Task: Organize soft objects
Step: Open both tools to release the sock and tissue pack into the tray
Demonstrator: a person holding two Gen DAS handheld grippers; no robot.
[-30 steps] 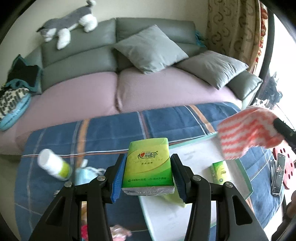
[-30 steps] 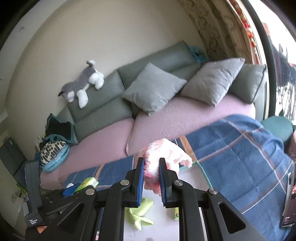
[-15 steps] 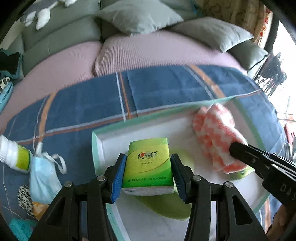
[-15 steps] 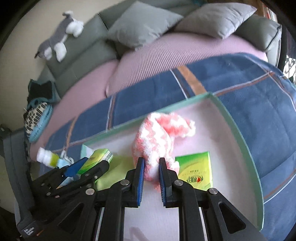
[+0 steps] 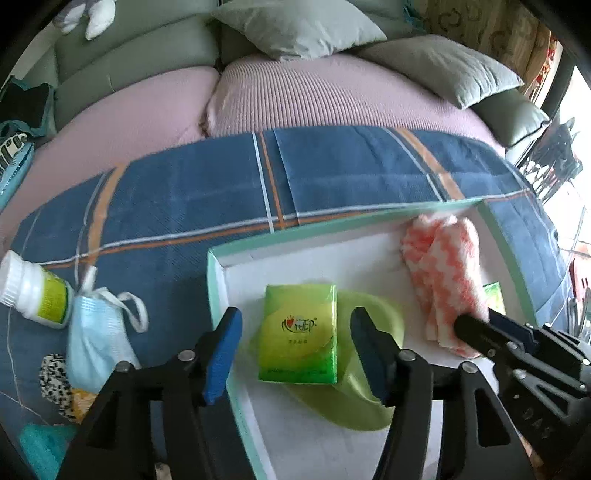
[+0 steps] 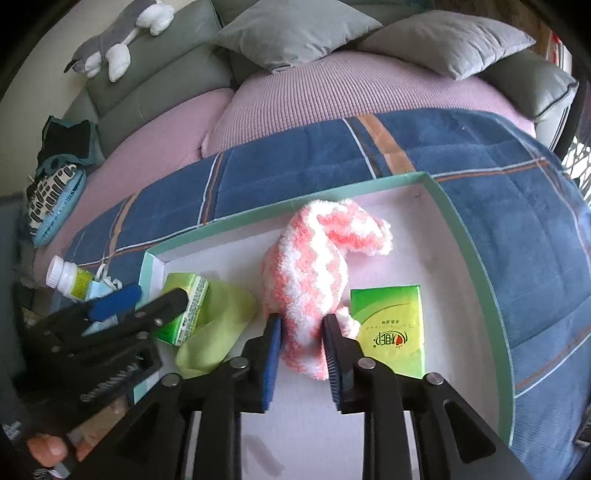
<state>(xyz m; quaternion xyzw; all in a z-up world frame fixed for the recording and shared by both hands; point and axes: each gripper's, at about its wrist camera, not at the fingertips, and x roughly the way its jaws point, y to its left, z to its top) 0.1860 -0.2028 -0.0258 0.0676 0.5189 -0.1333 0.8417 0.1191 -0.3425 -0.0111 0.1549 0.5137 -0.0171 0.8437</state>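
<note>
A shallow white box with a teal rim (image 5: 332,221) (image 6: 258,218) lies on a blue plaid blanket. My left gripper (image 5: 295,354) is opening. The green tissue pack (image 5: 299,332) lies free between its fingers on a lime-green cloth (image 5: 369,406) in the box, with a gap on each side. My right gripper (image 6: 303,350) (image 5: 476,319) is opening too. A pink-and-white fuzzy sock (image 6: 306,273) (image 5: 443,273) rests on the box floor between its pads, no longer squeezed. A second green tissue pack (image 6: 391,332) lies beside the sock.
Left of the box on the blanket (image 5: 332,166) lie a white bottle with a green label (image 5: 33,295), a blue face mask (image 5: 96,332) and a leopard-print item (image 5: 55,376). Behind is a sofa with grey cushions (image 6: 295,33) and a plush husky (image 6: 114,40).
Both grippers came down into the box. The left let go of the tissue pack, which now lies on the green cloth. The right jaws widened around the sock, now resting in the box.
</note>
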